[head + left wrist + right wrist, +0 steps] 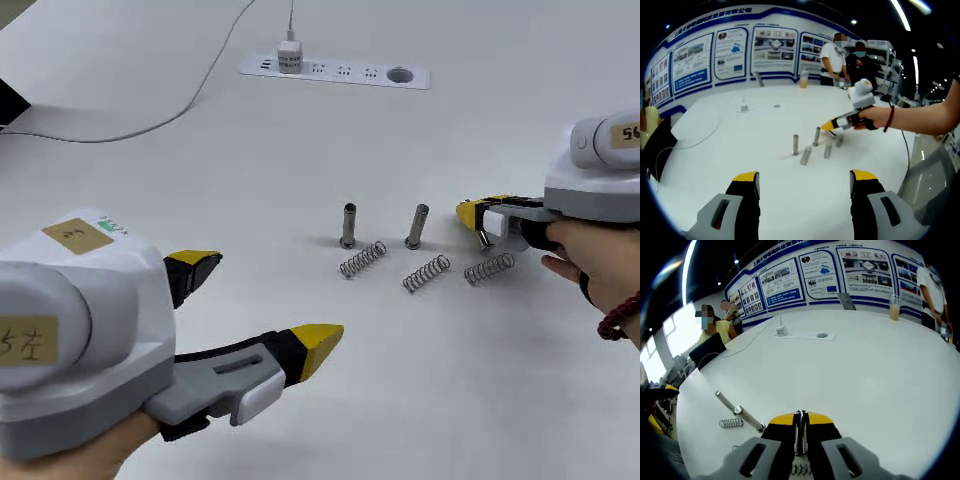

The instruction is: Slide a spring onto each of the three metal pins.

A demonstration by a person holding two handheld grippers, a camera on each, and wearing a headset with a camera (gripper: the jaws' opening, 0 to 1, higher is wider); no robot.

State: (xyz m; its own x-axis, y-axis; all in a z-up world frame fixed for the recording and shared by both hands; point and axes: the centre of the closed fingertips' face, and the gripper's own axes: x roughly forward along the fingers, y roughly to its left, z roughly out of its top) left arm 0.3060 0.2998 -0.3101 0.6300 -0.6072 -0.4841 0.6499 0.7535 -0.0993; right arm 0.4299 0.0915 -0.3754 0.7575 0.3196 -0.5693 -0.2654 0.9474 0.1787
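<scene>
Clenched tight at the right edge of the head view, the right gripper (470,215) pinches a thin bright metal rod (800,432) between its yellow tips. I take the rod for the third pin, held low over the white table (300,160), likely so it can be stood up or steadied for a spring. Just left of it, mid-frame, the first upright grey metal pin (348,225) and the second upright pin (417,226) stand bare, apart from each other. Below them three silver coil springs lie flat in a row, none threaded yet: the near spring (362,258), the middle spring (427,273) and the end spring (489,267), which sits just under the shut jaws. Lower left, the left gripper (262,300) hangs spread wide and empty, well apart from the parts, seemingly waiting to pick up a spring. Top of frame lies a white power strip (335,71).
</scene>
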